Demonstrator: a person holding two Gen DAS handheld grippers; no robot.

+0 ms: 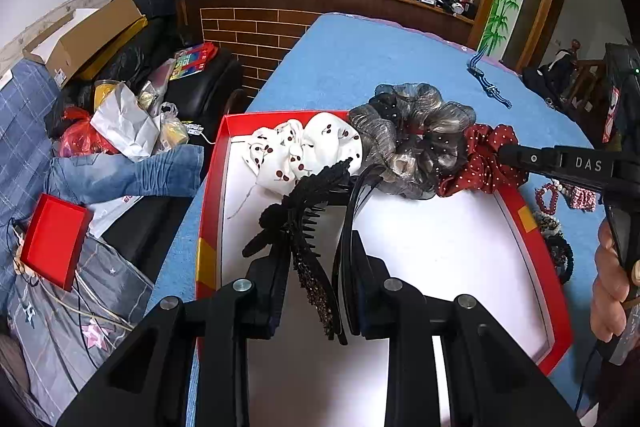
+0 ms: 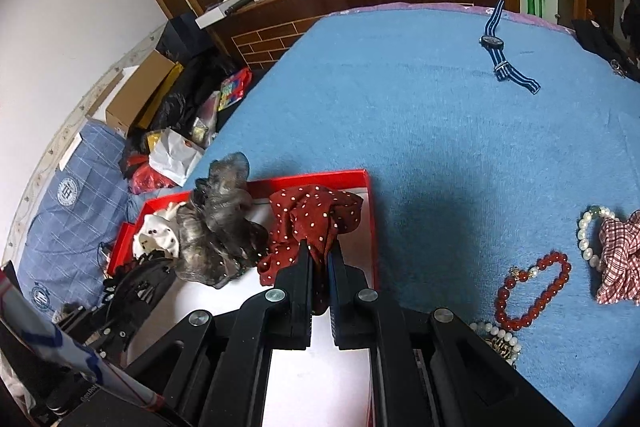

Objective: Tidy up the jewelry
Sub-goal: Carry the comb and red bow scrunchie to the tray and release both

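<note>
The left gripper [image 1: 316, 259] is sitting lowest over the red box [image 1: 558, 311], its fingers pinching a bundle of black hair clips [image 1: 308, 227]: a toothed comb clip, a beaded one and thin black bands. The bundle's long axis is running straight away from this gripper toward the box's far end, and it is lying on or just above the white floor; which, I cannot tell.

The right gripper [image 2: 320, 259] is reaching in from the right side, its fingers pressed together on the red polka-dot scrunchie [image 2: 312, 211], which is resting at the box's far right corner, touching the grey organza scrunchie [image 2: 216, 227]. A white cherry-print scrunchie [image 1: 296, 147] is lying beyond that, far left.

Judging from this, release is the coming move. Remaining jewelry, a red bead bracelet [image 2: 532, 291], pearl bracelet [image 2: 588, 235] and striped watch [image 2: 496, 43], is lying on the blue cloth [image 2: 420, 115], right of the box, nearer the right hand.
</note>
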